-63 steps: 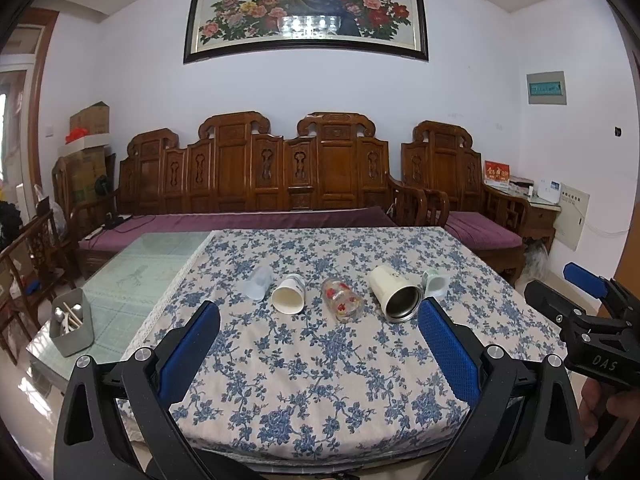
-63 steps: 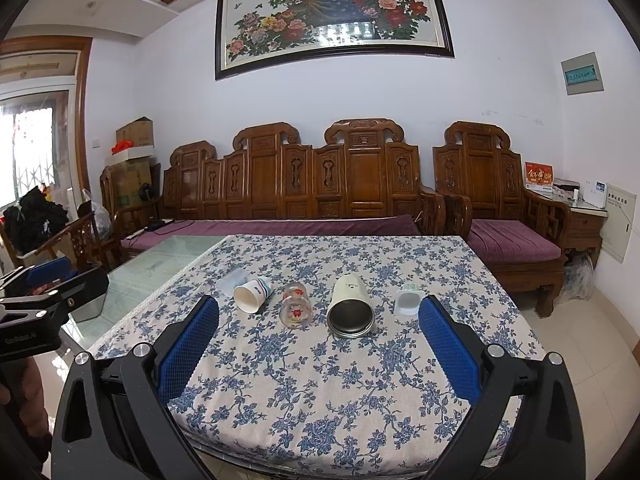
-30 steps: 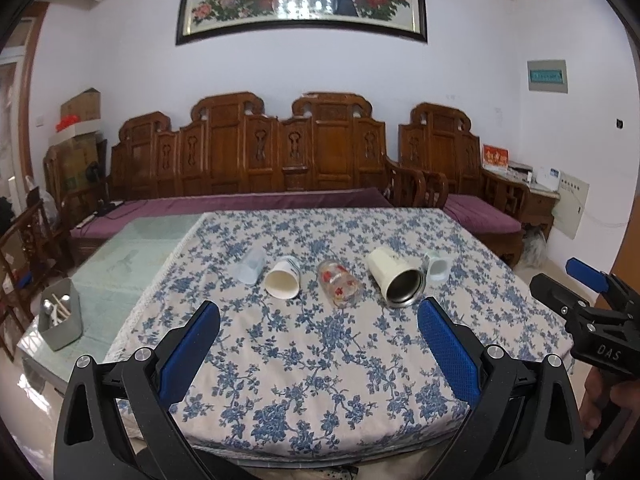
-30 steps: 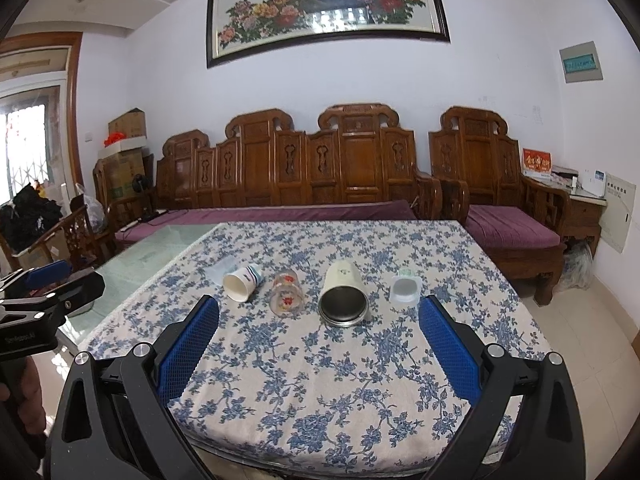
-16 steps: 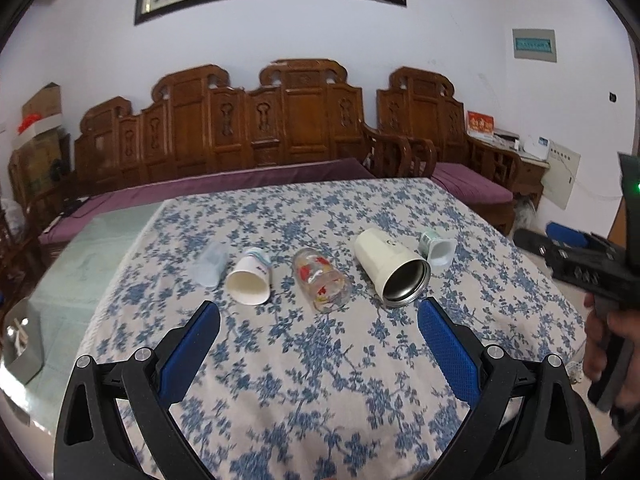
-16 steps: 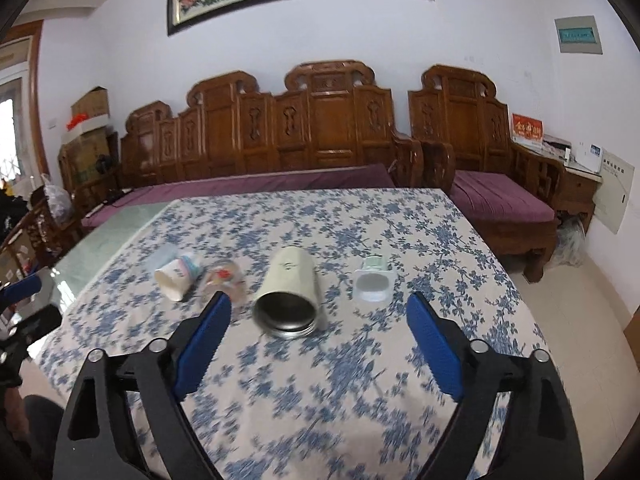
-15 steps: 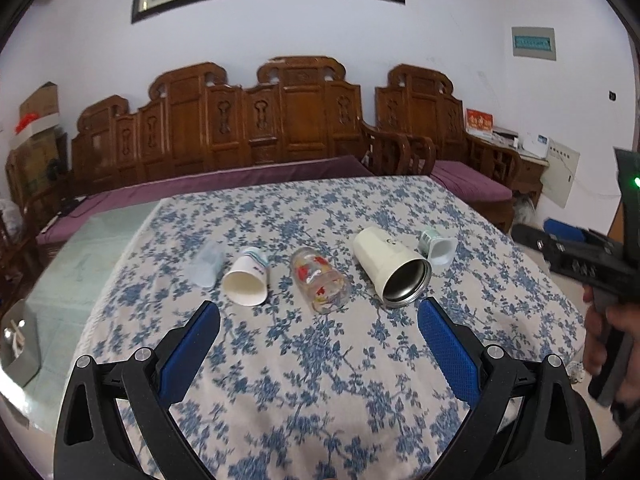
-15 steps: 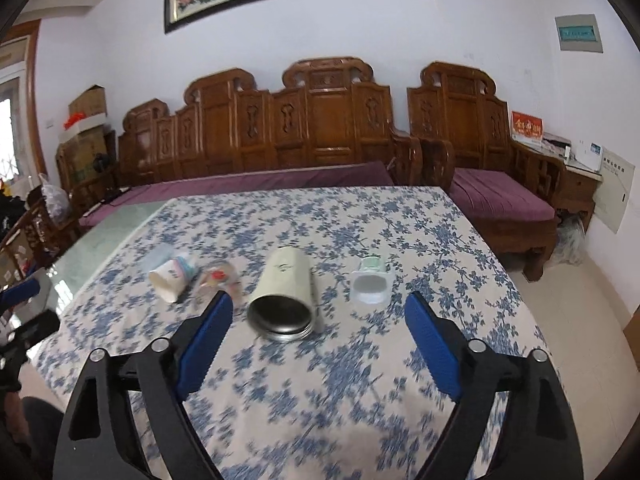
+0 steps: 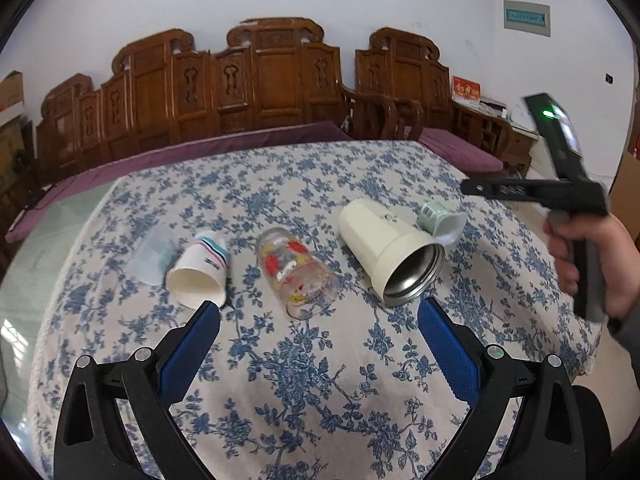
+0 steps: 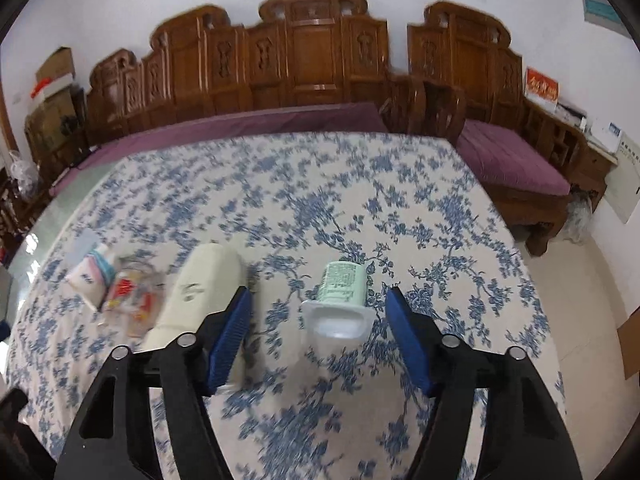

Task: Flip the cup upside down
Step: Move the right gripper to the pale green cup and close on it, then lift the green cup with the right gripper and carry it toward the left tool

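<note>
Several cups lie on their sides in a row on the floral tablecloth [image 9: 304, 364]. From the left: a clear plastic cup [image 9: 151, 254], a white paper cup [image 9: 200, 270], a glass with red print [image 9: 294, 270], a cream steel-lined tumbler [image 9: 390, 250] and a small green-labelled white cup [image 9: 442, 220]. My left gripper [image 9: 318, 344] is open, short of the glass. My right gripper [image 10: 320, 326] is open with its blue pads either side of the small green cup [image 10: 340, 300], not touching it. The tumbler [image 10: 196, 292] lies just left of its left pad.
A carved wooden bench with purple cushions [image 9: 256, 92] stands behind the table. A glass tabletop [image 9: 24, 272] adjoins on the left. The table's right edge [image 10: 536, 308] drops to the floor. The right hand and its gripper body [image 9: 576, 216] show at the right of the left wrist view.
Both grippers have moved forward and down toward the cups. The right gripper has come in around the small green cup and its jaws stand narrower than before.
</note>
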`<state>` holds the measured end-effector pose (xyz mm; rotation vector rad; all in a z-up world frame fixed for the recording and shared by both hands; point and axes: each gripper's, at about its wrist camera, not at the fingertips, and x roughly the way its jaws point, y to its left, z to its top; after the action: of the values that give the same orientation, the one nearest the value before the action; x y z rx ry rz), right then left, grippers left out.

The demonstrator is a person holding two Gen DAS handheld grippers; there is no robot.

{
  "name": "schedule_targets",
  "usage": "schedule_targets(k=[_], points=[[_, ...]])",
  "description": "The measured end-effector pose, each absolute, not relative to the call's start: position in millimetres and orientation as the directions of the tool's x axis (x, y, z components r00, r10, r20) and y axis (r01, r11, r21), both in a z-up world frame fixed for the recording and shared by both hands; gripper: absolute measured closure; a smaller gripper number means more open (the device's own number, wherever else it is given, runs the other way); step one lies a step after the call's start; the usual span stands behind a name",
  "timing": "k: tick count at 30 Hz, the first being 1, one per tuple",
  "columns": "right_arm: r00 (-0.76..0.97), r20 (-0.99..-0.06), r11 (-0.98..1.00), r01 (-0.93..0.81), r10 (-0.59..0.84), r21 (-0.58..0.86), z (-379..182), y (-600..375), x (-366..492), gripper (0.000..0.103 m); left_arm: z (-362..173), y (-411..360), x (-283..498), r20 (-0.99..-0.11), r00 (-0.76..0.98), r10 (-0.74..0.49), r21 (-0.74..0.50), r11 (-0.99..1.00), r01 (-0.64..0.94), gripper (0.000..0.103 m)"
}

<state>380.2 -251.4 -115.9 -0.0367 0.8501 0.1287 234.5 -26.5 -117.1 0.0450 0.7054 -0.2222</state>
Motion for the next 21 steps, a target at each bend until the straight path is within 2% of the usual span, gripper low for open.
schedule_targets(k=[13,14,15,21], points=[[0.419,-0.906,0.998,-0.035,0.056,0.046,-188,-260,472,0.037,-141,-12,248,-0.696,0.687,-0.207,-0.095,0.976,0.198,0.008],[0.405,-0.913,0.999,-0.032,0.051,0.042,-191,-261,474,0.043,-141,-12,248,-0.696,0.688,-0.207,-0.096,0.976,0.197,0.008],[0.392,-0.919,0.999,-0.030,0.049,0.041,-193,-261,475,0.053,-140,-11,247,-0.694,0.689,-0.207,-0.095,0.976,0.197,0.008],[0.421,-0.904,0.998,-0.026,0.068,0.063,-177,-270,449,0.054,-131,-8,234,-0.682,0.706,-0.193,-0.085,0.979,0.185,0.008]])
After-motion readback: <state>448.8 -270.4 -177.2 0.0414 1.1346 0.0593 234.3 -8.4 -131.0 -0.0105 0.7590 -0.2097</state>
